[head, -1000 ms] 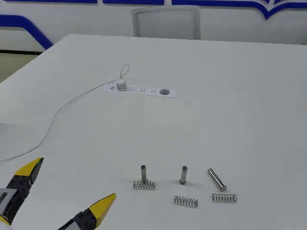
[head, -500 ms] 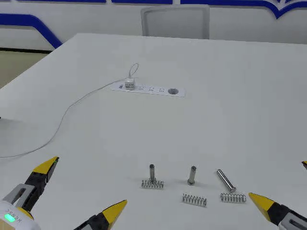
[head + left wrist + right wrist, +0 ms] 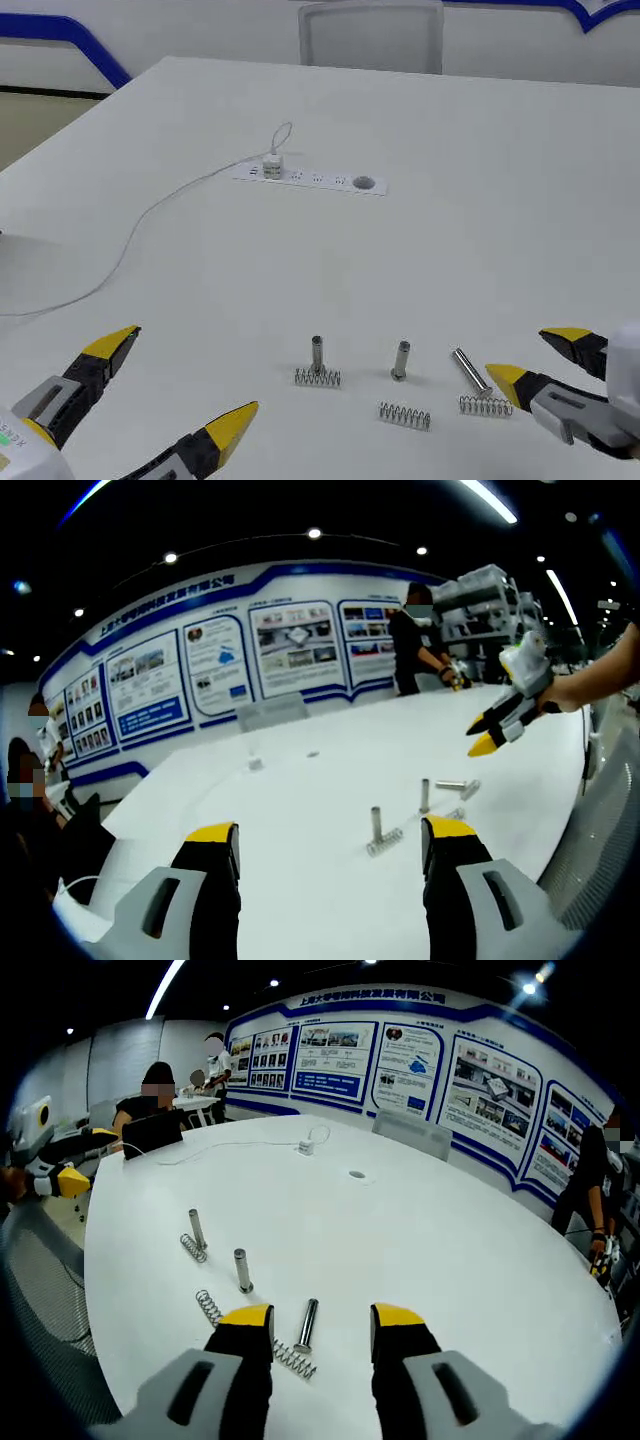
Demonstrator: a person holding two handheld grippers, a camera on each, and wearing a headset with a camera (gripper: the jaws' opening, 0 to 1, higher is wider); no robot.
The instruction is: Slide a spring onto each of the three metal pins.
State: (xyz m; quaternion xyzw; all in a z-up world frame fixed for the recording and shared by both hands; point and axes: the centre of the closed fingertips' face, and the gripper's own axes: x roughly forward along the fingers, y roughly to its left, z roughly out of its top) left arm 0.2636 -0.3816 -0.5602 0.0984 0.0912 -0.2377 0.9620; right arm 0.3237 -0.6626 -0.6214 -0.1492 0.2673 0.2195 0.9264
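Three metal pins stand in a row on the white table (image 3: 480,200): the left pin (image 3: 317,352) and middle pin (image 3: 401,360) are upright, the right pin (image 3: 468,370) lies flat. A spring lies by each: left spring (image 3: 317,377), middle spring (image 3: 404,416), right spring (image 3: 485,405). My left gripper (image 3: 180,382) hovers open at the lower left, well short of the pins. My right gripper (image 3: 535,357) is open just right of the lying pin (image 3: 307,1323), with the right spring (image 3: 293,1359) ahead of its left jaw. Nothing is held.
A white power strip (image 3: 310,180) with a plugged charger and a cable (image 3: 150,215) lies farther back on the table. A grey chair (image 3: 370,35) stands behind the far edge. People are in the background (image 3: 415,645).
My right gripper has come in from the lower right and now sits beside the lying pin. The left gripper has edged slightly forward. Pins and springs have not moved.
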